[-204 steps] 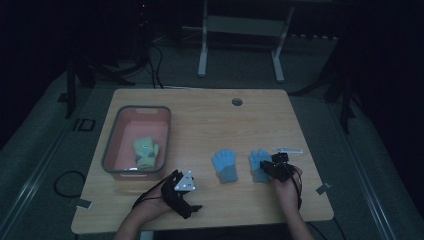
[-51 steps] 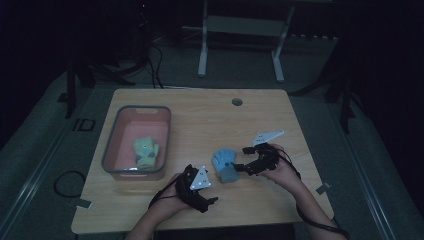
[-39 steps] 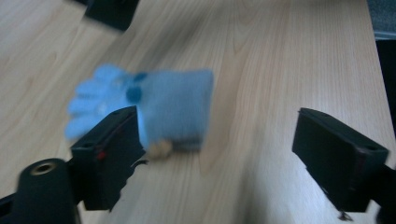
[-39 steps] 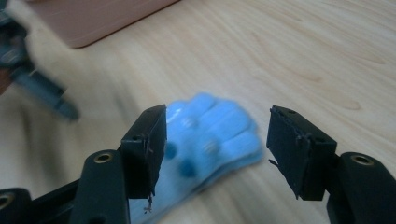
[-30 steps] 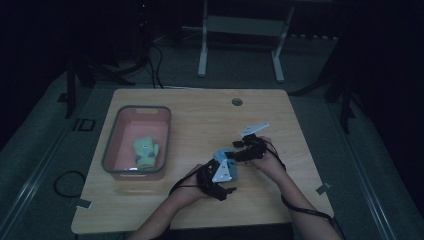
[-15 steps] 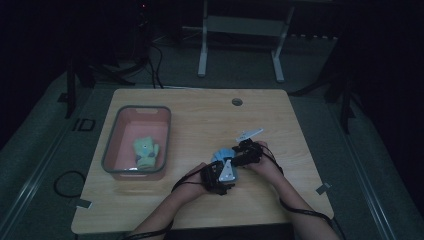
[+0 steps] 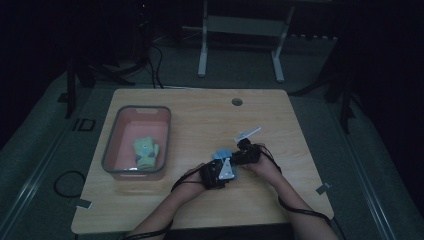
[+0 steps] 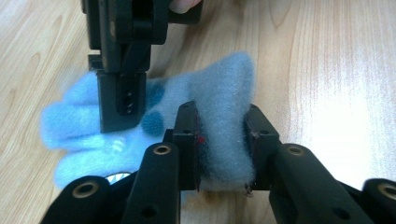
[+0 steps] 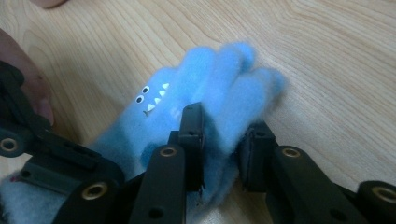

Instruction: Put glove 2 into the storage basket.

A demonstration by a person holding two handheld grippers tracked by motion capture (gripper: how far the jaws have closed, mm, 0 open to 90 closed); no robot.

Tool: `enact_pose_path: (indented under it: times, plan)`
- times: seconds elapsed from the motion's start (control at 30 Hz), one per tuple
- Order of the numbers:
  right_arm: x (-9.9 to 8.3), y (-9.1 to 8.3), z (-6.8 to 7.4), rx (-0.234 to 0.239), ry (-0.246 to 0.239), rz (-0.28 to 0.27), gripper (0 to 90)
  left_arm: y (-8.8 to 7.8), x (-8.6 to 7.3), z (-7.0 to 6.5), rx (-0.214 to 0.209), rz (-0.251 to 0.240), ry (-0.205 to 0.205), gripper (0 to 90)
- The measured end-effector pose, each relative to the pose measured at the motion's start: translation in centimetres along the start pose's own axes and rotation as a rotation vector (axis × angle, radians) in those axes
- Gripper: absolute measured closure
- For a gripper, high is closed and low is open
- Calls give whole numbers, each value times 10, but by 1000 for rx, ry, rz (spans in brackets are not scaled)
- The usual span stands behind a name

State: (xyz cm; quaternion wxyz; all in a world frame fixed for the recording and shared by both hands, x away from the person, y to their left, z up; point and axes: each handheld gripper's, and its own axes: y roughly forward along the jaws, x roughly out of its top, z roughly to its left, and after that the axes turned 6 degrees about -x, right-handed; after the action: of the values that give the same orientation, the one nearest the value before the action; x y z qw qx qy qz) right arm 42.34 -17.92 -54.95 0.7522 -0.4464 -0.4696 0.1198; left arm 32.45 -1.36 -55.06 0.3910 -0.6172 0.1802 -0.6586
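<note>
Two grippers, left (image 8: 222,140) and right (image 9: 222,140), each pinch one blue glove (image 8: 154,121); one green glove (image 7: 146,151) lies apart.

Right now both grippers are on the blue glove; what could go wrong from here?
1. The left gripper pinches only a fold of fluffy fabric at one end of the blue glove, so it may slip out when lifted.
2. The right gripper clamps the glove's finger end; pulling apart could stretch the glove or tear it free from one grip.
3. The two grippers sit very close together, so their fingers may collide.
</note>
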Motion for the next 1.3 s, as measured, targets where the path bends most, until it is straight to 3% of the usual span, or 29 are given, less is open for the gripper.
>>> enact_pose_path:
  times: [0.4,0.67,1.07,1.1,1.3]
  plan:
    - [13,-9,8,31,-2,-45,762,-26,6,4,2,20,-1,744]
    - [31,-19,14,54,-5,-95,761,-49,12,9,37,28,12,743]
    - [54,-25,24,78,-28,-117,767,-73,10,15,70,43,17,743]
    - [65,-26,28,73,-50,-122,768,-79,9,17,77,46,14,743]
    - [85,-28,37,69,-70,-139,768,-94,5,25,101,40,-2,743]
